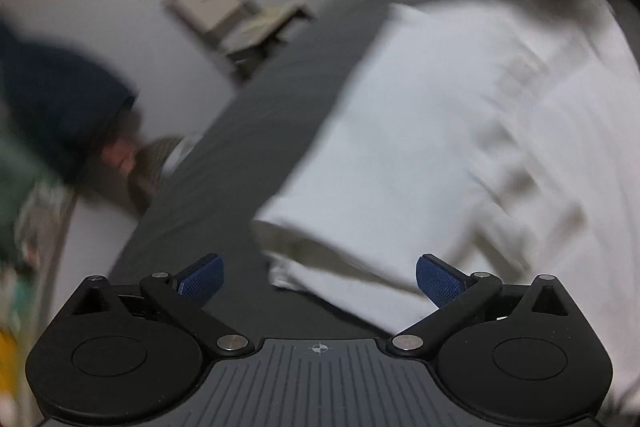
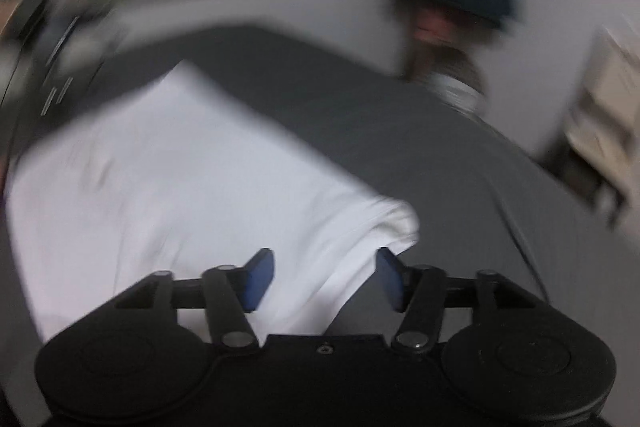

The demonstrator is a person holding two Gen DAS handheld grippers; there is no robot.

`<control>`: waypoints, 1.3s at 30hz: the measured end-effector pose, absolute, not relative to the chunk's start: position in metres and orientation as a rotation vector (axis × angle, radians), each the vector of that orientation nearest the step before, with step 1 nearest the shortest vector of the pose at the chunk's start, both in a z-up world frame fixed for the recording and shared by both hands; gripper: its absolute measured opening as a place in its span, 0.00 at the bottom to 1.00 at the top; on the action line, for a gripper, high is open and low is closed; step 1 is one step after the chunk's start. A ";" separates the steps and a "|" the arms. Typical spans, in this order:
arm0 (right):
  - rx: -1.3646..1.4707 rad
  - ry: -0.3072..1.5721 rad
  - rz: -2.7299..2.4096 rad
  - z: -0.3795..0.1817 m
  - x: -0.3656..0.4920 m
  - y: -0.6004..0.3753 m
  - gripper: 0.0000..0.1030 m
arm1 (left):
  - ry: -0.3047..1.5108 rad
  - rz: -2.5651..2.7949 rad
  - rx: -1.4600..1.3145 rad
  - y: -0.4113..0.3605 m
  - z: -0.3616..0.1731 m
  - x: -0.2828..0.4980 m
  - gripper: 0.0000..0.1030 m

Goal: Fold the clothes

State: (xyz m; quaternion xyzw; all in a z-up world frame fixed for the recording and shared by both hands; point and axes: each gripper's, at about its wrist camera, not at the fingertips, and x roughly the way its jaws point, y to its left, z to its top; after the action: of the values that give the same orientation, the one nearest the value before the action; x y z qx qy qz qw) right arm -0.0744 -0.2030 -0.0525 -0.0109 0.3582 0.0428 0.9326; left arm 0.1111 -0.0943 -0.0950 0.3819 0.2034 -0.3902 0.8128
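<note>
Left wrist view: left claw (image 1: pixel 319 281) is held released above the shirt (image 1: pixel 420 147) hem. Right claw (image 2: pixel 322 279), likewise released, is poised at the corner at 12 o'clock, judged for gripping.

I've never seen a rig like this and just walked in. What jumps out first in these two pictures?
The big white cloth garment draws the eye first, spread over a dark grey flat surface and filling the middle of both blurred views. Next come the black claws with blue pads low in each picture: the left claw gapes wide above the garment's edge, and the right claw stands open over a bunched corner.
</note>
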 end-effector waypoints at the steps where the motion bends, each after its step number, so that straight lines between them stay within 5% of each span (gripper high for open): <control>1: 0.073 0.745 0.060 -0.055 -0.061 -0.215 0.64 | 0.459 -0.809 0.733 -0.095 -0.090 0.128 1.00; 9: 0.696 0.872 -0.015 -0.099 0.017 -0.280 0.62 | 0.857 -0.662 -0.184 -0.069 -0.119 0.242 1.00; 13: 0.900 0.948 0.011 -0.121 0.030 -0.292 0.62 | 0.987 -0.665 -0.402 -0.060 -0.140 0.262 0.96; 20: 0.998 0.979 0.047 -0.146 0.033 -0.289 0.63 | 1.191 -0.769 -0.538 -0.070 -0.184 0.271 0.96; 27: 1.118 0.848 0.029 -0.161 0.030 -0.298 0.62 | 1.166 -0.652 -0.529 -0.086 -0.219 0.275 0.96; 35: 1.204 0.783 -0.063 -0.185 0.013 -0.317 0.14 | 1.080 -0.626 -0.484 -0.081 -0.215 0.274 0.96; 39: 1.295 0.760 -0.048 -0.198 0.009 -0.323 0.13 | 1.099 -0.651 -0.416 -0.058 -0.200 0.270 0.96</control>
State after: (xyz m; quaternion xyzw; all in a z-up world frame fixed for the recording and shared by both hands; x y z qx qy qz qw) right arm 0.0089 -0.3229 -0.1981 0.5885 0.3452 -0.0216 0.7308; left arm 0.2696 -0.0577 -0.2005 -0.1925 0.5093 -0.3015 0.7827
